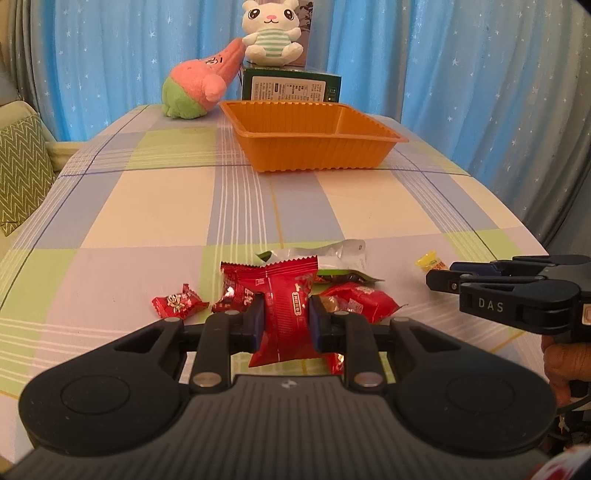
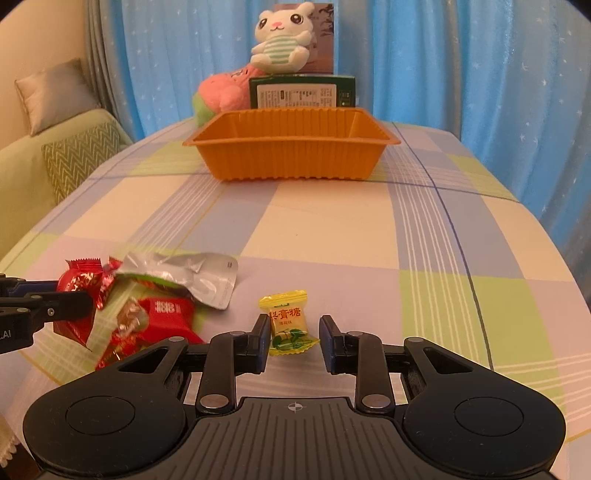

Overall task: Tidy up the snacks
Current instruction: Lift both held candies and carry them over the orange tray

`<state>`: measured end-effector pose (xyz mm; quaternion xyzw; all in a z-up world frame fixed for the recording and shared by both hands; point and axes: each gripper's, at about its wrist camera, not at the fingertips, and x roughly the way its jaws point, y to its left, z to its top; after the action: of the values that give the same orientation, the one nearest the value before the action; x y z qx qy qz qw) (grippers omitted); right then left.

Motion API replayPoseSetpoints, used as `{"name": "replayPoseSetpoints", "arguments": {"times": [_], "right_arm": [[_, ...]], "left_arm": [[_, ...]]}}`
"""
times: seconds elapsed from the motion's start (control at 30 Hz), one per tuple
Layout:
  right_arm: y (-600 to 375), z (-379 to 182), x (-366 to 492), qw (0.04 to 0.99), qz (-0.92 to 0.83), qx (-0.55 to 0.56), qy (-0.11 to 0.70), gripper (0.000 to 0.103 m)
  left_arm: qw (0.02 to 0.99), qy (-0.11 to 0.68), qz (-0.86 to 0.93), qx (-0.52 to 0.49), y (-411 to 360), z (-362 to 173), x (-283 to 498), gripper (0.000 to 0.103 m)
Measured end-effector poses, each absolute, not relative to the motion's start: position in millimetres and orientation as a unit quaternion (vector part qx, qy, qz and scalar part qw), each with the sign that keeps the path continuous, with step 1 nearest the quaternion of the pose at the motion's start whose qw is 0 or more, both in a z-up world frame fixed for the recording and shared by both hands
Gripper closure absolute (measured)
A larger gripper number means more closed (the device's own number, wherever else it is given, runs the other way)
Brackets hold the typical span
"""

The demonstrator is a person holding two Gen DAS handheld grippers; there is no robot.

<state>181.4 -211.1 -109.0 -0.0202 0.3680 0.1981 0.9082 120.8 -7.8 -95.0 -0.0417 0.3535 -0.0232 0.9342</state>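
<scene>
My left gripper (image 1: 286, 319) is shut on a red snack packet (image 1: 286, 295), held over a pile of red packets (image 1: 354, 301) and a silver-green pouch (image 1: 332, 256) on the near table. A small red candy (image 1: 179, 301) lies to the left. My right gripper (image 2: 293, 341) is open around a yellow candy (image 2: 290, 321) lying on the cloth; the pads do not touch it. The orange tray (image 1: 314, 147) stands at the far middle, also in the right wrist view (image 2: 291, 155). The right gripper shows at the right edge of the left wrist view (image 1: 443, 278).
A checked tablecloth (image 1: 166, 206) covers the table. Behind the tray stand a green box (image 1: 291, 86), a pink-green plush (image 1: 199, 88) and a white plush bear (image 1: 271, 33). A sofa with cushions (image 2: 77, 158) is on the left. Blue curtains hang behind.
</scene>
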Motion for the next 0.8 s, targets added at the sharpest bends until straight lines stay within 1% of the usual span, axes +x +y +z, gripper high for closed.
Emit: {"name": "replayPoseSetpoints", "arguments": {"times": [0.47,0.8], "right_arm": [[-206,-85,189,0.920,0.204,0.003,0.334,0.074],[-211,-61,203,0.929,0.198,0.034,0.311,0.074]], "left_arm": [[0.942,0.334,-0.030,-0.027,-13,-71,137,0.081],[0.947,0.319,-0.032,-0.011,-12,-51,165,0.081]]}}
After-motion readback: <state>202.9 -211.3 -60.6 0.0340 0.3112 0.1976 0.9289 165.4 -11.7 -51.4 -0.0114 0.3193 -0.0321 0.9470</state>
